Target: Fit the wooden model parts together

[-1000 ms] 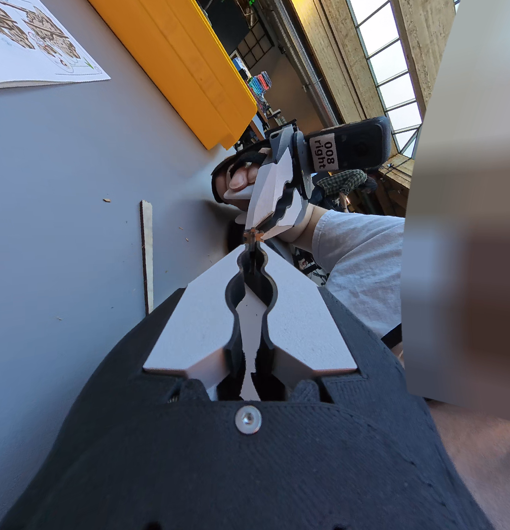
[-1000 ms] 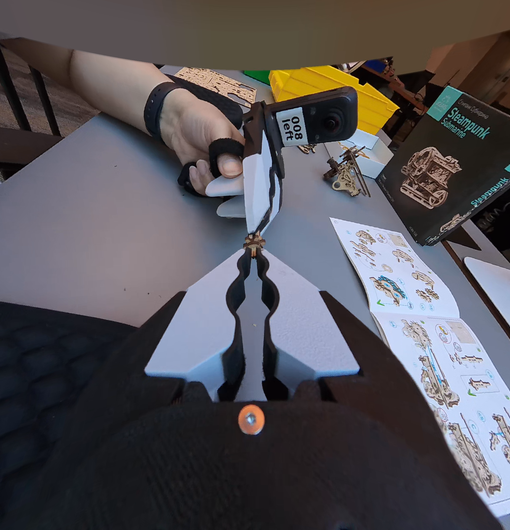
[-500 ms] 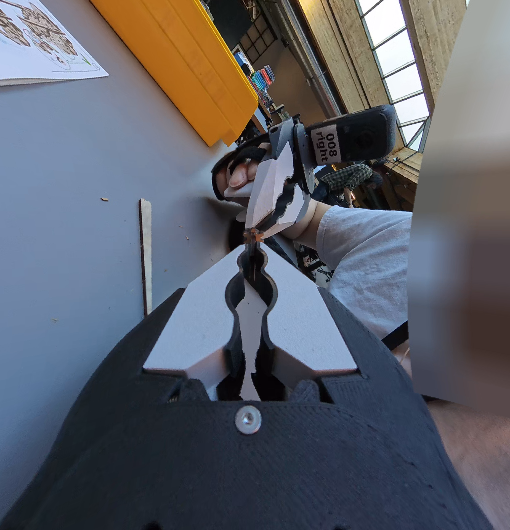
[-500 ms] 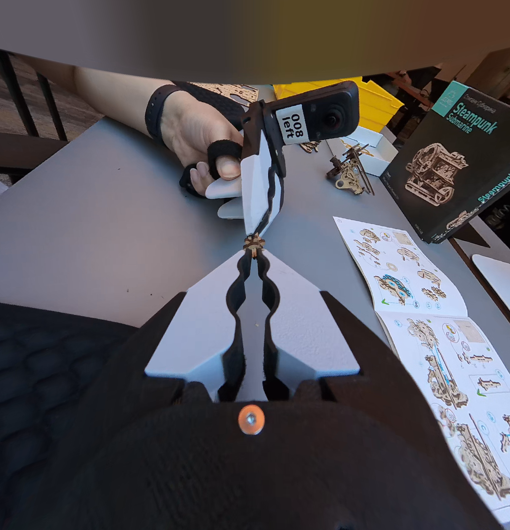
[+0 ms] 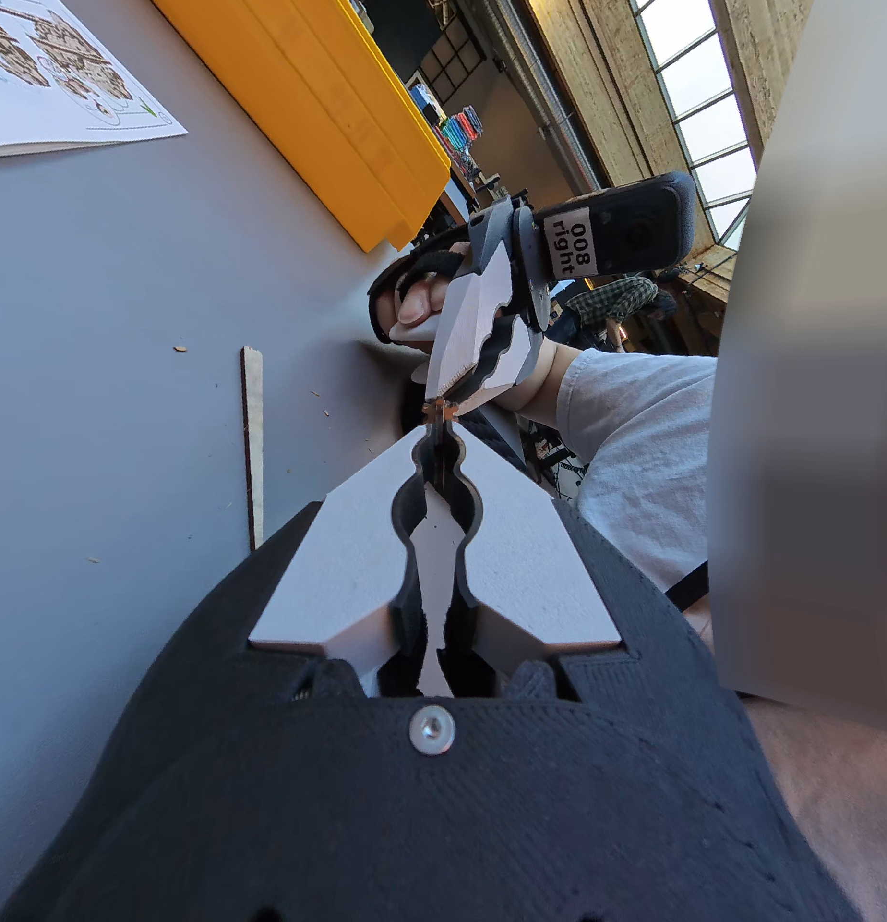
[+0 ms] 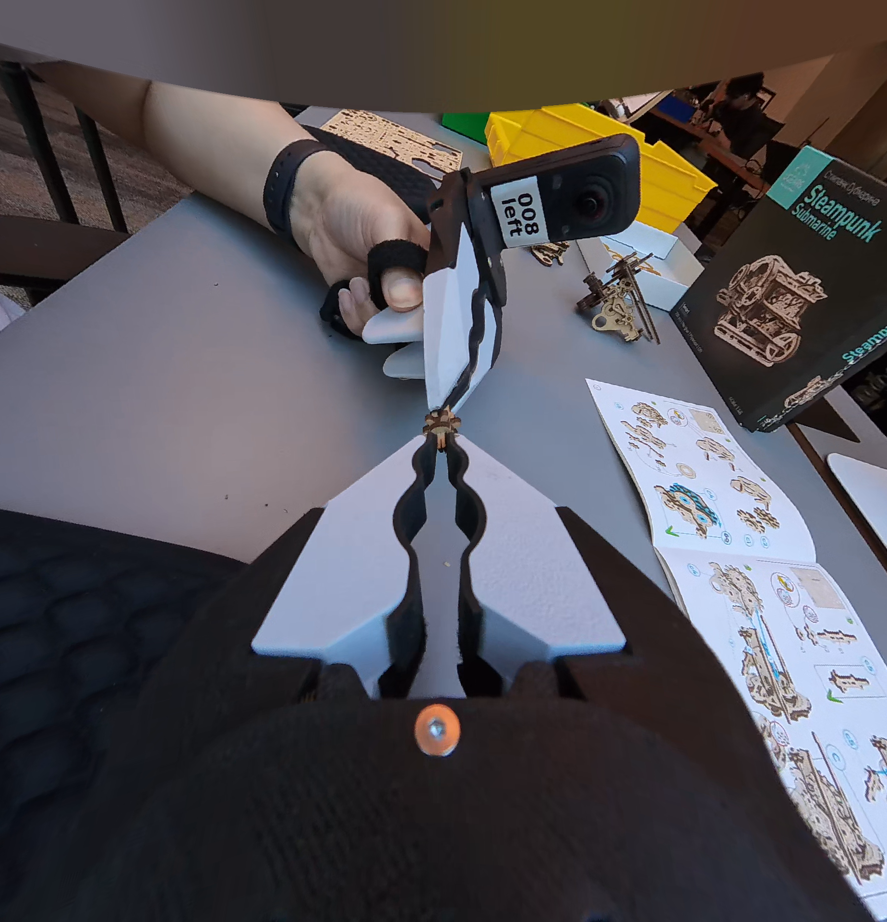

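Note:
A small wooden gear (image 6: 441, 424) sits between the tips of both grippers, above the grey table (image 6: 182, 379). My right gripper (image 6: 440, 443) is shut on a short wooden stem under the gear. My left gripper (image 5: 439, 435) is shut on a thin wooden piece (image 5: 438, 459) seen edge-on, which ends at the gear (image 5: 438, 412). The two grippers meet tip to tip: the left gripper (image 6: 444, 406) comes from above in the right wrist view, and the right gripper (image 5: 451, 396) shows in the left wrist view. How the parts join is too small to tell.
An open instruction booklet (image 6: 730, 539) lies at the right, with a dark model box (image 6: 800, 299) behind it. A part-built wooden model (image 6: 616, 304), a white tray (image 6: 646, 259), yellow bins (image 6: 581, 144) and a wooden parts sheet (image 6: 396, 139) stand farther back. A loose wooden strip (image 5: 252, 449) lies on the table.
Both grippers stay shut and tip to tip on the small parts. The pair has shifted only slightly, with the far gripper tilting a little.

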### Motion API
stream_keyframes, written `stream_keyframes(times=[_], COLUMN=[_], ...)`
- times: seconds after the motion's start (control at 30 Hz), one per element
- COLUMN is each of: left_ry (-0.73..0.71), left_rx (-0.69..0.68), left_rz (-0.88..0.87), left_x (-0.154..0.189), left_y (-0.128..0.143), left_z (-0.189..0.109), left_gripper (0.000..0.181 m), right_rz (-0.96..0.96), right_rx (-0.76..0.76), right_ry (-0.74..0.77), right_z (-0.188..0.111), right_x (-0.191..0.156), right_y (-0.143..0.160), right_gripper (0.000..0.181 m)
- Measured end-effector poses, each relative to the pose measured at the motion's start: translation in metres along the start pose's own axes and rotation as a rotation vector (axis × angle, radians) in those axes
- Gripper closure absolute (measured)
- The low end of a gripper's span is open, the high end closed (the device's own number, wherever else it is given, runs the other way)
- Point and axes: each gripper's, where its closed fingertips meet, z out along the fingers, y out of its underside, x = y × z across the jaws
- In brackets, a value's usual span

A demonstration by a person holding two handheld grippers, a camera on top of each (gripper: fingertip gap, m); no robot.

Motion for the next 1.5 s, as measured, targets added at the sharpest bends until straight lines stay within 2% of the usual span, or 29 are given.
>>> stream_keyframes(times=[0.5, 0.87, 1.1, 1.5], left_ry=[-0.006, -0.029, -0.021, -0.041], left_rx=[-0.044, 0.025, -0.021, -0.03], left_rz=[0.012, -0.003, 0.016, 0.023], left_x=[0.0006, -0.0039, -0.0012, -0.0031], left_y=[0.0063, -0.0029, 0.0033, 0.0048], left_z=[0.0037, -0.0019, 0.0022, 0.0027], left_gripper=[0.181, 0.181, 0.181, 0.181], right_rz=[-0.06, 0.031, -0.031, -0.021], right_rx=[-0.052, -0.027, -0.039, -0.074], right_ry=[-0.071, 0.057, -0.032, -0.026], right_z=[-0.0005, 0.0044, 0.0017, 0.0032], right_x=[-0.0056, 0.0035, -0.0029, -0.0043], right_y=[0.0021, 0.0018, 0.0024, 0.004], right_gripper=[0.181, 0.181, 0.181, 0.181])
